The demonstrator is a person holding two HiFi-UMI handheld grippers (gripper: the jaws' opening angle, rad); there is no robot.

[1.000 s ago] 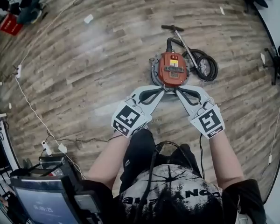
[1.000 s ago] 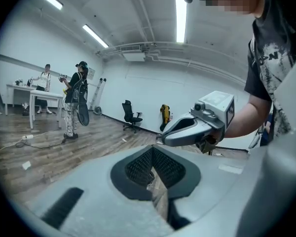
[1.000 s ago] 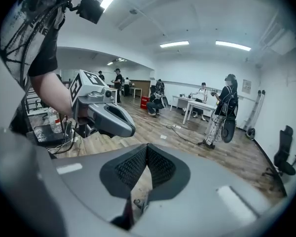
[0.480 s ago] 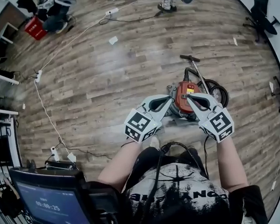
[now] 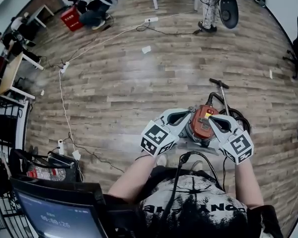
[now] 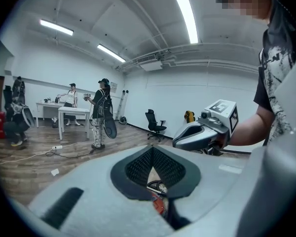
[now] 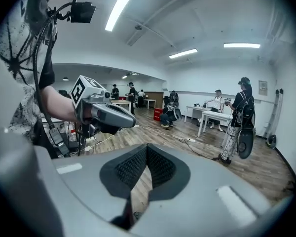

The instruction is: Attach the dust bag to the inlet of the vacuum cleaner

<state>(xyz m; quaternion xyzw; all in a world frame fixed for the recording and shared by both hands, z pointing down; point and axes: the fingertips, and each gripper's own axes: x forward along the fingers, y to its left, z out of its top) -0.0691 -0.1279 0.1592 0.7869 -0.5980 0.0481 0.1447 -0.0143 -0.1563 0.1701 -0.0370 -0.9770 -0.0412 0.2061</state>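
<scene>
1. Wooden floor [image 5: 114, 98]: carries everything listed below.
2. Vacuum cleaner [image 5: 204, 125]: canister type. It stands upright on the floor directly in front of the operator, with its red top facing up.
3. Hose [image 5: 237, 117]: black and coiled on the floor against the right side of the vacuum cleaner.
4. Wand [image 5: 224, 99]: a thin tube that rises from the hose coil. Its long axis runs away from the operator. Its black handle points to the far side of the vacuum cleaner, leaning slightly left.
5. Left gripper [image 6: 152, 150]: held above the near left edge of the vacuum cleaner and clear of it. The fingers [image 6: 138, 169] are closed tip to tip and grip nothing. A sliver of the red top shows through the gap behind the tips.
6. Right gripper [image 7: 147, 147]: held above the near right edge of the vacuum cleaner, mirroring the left unit. The fingers are fully closed and hold nothing.
7. Standing person [image 5: 211, 4]: well beyond the vacuum cleaner, on its far side.
8. Power strip [image 5: 151, 20] and paper scrap [image 5: 146, 49]: on the floor far beyond the vacuum cleaner, to its left.
</scene>
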